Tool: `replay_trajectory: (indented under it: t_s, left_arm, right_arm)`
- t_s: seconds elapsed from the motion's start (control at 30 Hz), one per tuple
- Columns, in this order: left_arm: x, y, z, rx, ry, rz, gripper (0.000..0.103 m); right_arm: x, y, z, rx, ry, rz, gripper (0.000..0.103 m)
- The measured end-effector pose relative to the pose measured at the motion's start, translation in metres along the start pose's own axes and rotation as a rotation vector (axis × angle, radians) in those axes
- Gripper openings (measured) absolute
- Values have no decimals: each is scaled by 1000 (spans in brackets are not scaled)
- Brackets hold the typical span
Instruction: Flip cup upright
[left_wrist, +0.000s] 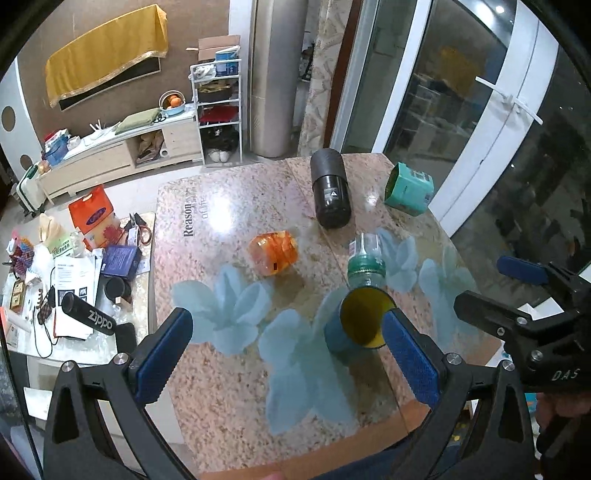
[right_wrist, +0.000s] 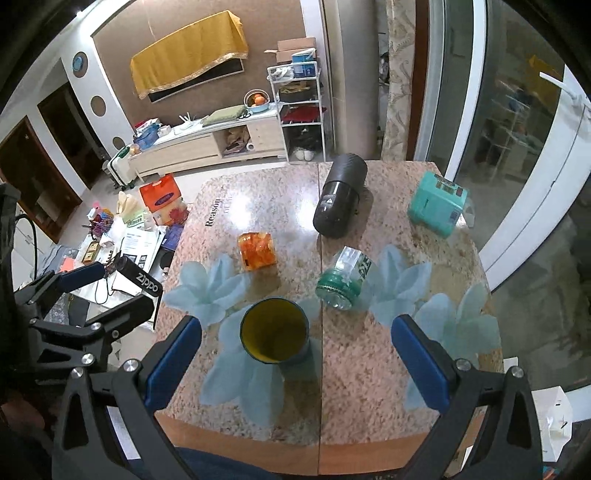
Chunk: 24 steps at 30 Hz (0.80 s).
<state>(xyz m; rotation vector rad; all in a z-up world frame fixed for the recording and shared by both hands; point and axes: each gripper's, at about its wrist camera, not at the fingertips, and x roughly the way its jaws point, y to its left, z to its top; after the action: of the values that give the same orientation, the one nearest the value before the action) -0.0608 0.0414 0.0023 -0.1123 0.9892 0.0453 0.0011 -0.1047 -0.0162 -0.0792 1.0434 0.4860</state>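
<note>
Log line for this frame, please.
cup: upright, free on table | left gripper: open, empty | right gripper: open, empty

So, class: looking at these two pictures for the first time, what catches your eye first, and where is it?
The blue cup with its yellow inside stands mouth up near the front of the granite table. Behind it lie an orange jar, a green-capped bottle and a big black cylinder. Both grippers are open.

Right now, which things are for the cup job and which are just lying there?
For the job:
blue cup with yellow inside
left gripper
right gripper

Just lying about:
orange jar
black canister
clear green-labelled bottle
teal box
</note>
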Motion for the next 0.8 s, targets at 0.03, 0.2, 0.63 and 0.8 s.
replay_trajectory:
  t_s: [0.03, 0.2, 0.63, 0.8]
  left_arm:
    - [1, 0, -1, 4, 0, -1, 103]
    - [6, -2, 0, 3, -3, -9, 103]
    - [17, -15, 7, 17, 16, -61, 103]
    - [17, -15, 7, 18, 12, -61, 103]
  right_arm:
    - [0, 1, -1, 0, -2, -1, 103]
    - [1, -1, -1, 9, 3, -13, 103]
    - [-3, -8, -4, 39, 6, -34, 103]
    - [-3, -10, -3, 42, 5, -33, 103]
